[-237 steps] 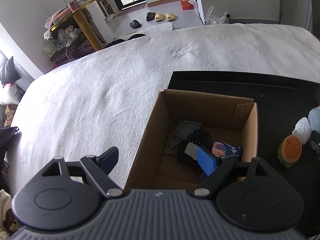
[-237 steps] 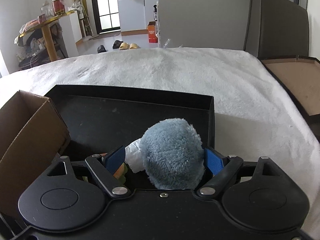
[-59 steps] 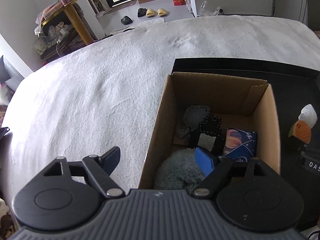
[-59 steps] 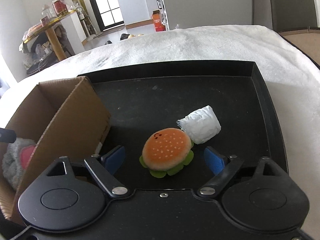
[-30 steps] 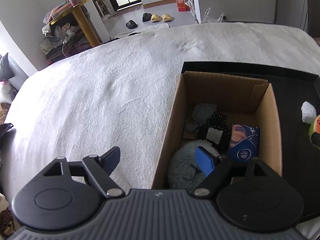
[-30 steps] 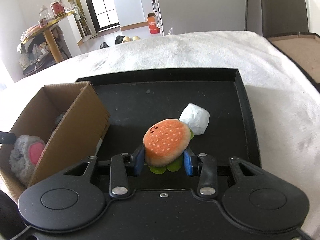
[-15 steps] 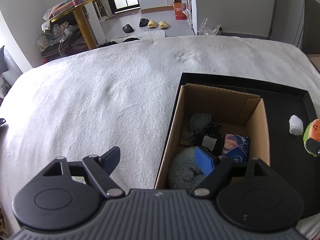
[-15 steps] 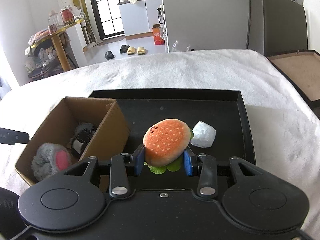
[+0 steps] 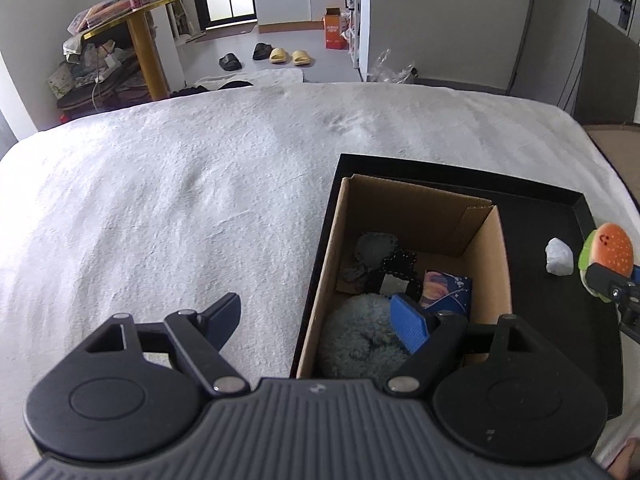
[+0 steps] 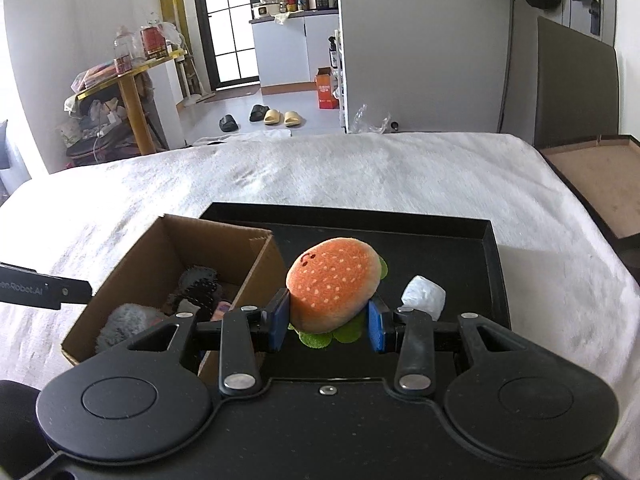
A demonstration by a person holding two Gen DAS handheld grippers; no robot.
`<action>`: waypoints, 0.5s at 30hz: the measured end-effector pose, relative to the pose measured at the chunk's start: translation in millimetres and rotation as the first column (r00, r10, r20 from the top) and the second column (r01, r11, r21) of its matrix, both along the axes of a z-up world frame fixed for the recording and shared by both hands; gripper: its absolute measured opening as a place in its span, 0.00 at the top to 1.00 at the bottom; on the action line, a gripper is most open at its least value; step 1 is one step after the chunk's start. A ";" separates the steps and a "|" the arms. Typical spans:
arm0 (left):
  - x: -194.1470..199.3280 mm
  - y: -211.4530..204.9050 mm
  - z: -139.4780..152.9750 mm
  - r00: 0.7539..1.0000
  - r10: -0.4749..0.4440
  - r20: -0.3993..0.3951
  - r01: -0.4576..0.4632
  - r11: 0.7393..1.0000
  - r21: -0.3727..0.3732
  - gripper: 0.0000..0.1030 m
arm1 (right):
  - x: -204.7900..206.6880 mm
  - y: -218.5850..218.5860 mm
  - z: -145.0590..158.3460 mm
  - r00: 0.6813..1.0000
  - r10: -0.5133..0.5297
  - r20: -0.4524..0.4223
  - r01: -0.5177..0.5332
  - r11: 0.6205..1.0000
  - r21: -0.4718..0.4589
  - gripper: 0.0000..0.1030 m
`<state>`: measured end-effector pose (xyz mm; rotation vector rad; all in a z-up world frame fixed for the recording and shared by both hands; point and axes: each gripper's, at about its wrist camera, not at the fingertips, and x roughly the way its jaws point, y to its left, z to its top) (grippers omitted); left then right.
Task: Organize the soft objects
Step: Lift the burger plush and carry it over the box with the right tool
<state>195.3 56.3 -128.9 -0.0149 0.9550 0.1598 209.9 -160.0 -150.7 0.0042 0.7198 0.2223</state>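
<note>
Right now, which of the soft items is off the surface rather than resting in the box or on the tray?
The burger plush, clamped in the right gripper. The white bundle lies on the tray; the blue fluffy plush sits in the cardboard box.

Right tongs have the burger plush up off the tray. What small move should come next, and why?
Probably carry the burger left over the open box before releasing. The right tongs clamp it clear of the black tray, and the box beside it already holds other soft things.

We look steeply down from the left gripper [image 9: 316,316] onto the cardboard box [image 9: 486,276]; from the right gripper [image 10: 327,322], lower-angled, across the black tray [image 10: 494,276]. Both views share box, tray and doorway.
</note>
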 end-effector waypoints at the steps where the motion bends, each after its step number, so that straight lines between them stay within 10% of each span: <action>1: -0.8 0.9 -0.4 1.000 -0.002 0.004 0.002 1.000 -0.005 0.22 | -0.7 2.2 1.4 1.000 0.003 0.004 -0.003 1.000 -0.002 0.62; 15: -6.2 15.7 -9.8 0.999 -0.021 0.037 0.024 0.995 -0.095 0.26 | -5.7 46.0 12.5 0.994 0.107 0.030 -0.107 0.994 -0.019 0.62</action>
